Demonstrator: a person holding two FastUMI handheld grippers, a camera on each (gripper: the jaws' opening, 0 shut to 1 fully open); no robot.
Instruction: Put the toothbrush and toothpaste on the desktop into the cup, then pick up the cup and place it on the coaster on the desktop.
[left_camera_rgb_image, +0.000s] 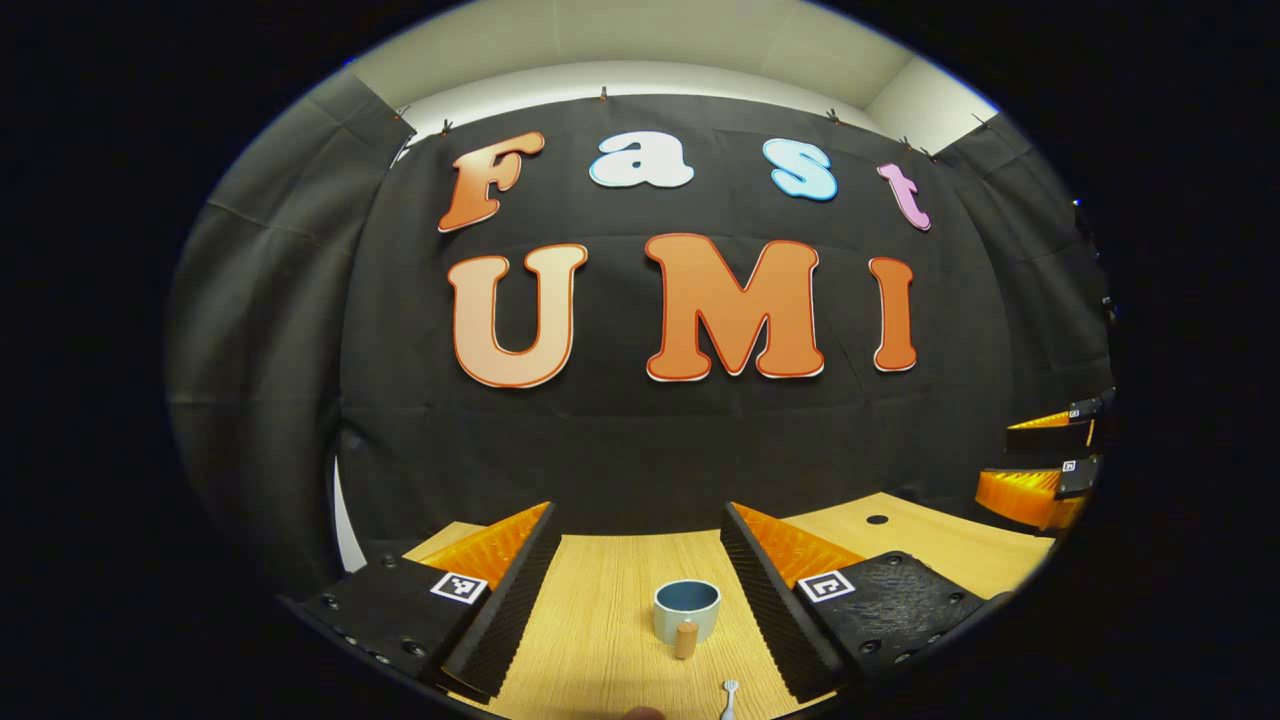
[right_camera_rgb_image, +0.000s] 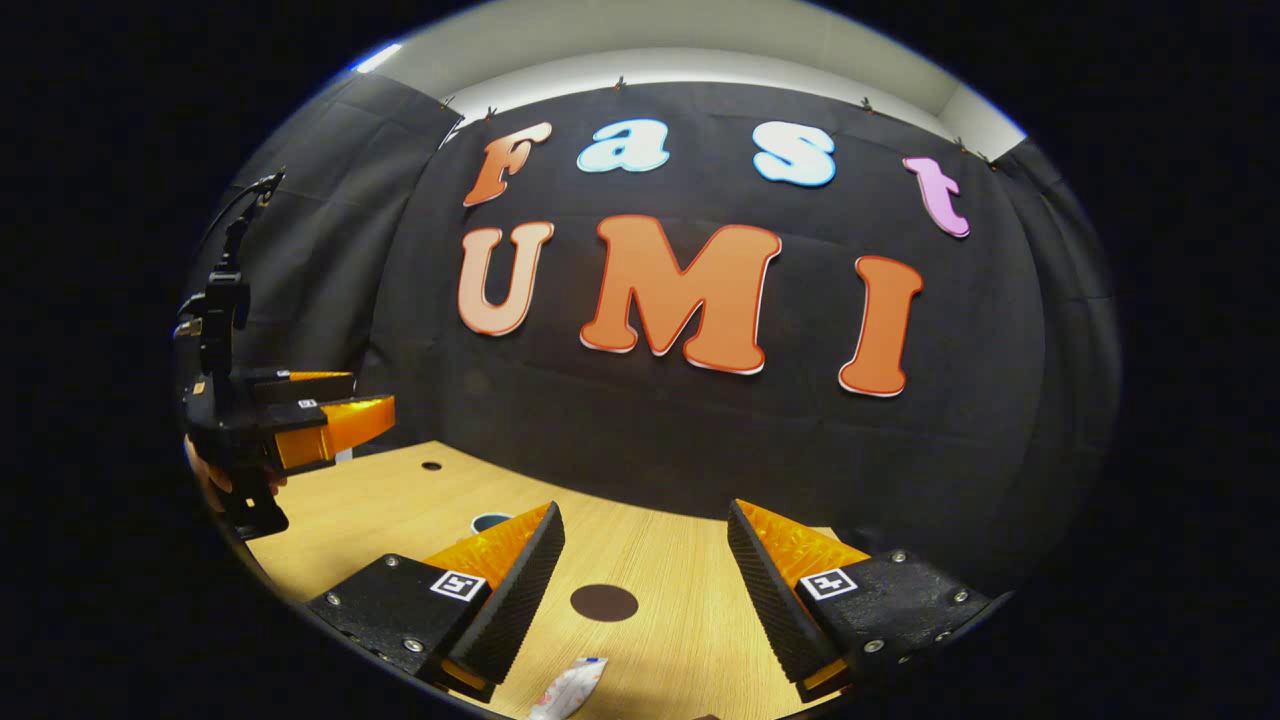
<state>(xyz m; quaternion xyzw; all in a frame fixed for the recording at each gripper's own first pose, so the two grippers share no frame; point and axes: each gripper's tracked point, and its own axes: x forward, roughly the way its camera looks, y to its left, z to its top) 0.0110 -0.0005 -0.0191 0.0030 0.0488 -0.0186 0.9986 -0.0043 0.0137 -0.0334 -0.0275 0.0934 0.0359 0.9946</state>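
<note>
both hand-held grippers wide open, holding nothing. left hand-held gripper (left_camera_rgb_image: 640, 600) is lined up on the cup (left_camera_rgb_image: 687, 610), toothbrush (left_camera_rgb_image: 729, 697) lying just before it on the bench (left_camera_rgb_image: 600, 620). right hand-held gripper (right_camera_rgb_image: 645, 590) frames the coaster (right_camera_rgb_image: 604, 603), toothpaste (right_camera_rgb_image: 568, 690) nearest, likely first pick.

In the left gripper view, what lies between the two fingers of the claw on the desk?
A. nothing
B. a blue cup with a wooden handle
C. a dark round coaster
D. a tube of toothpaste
B: the cup stands on the desk between the open left claw fingers.
</note>
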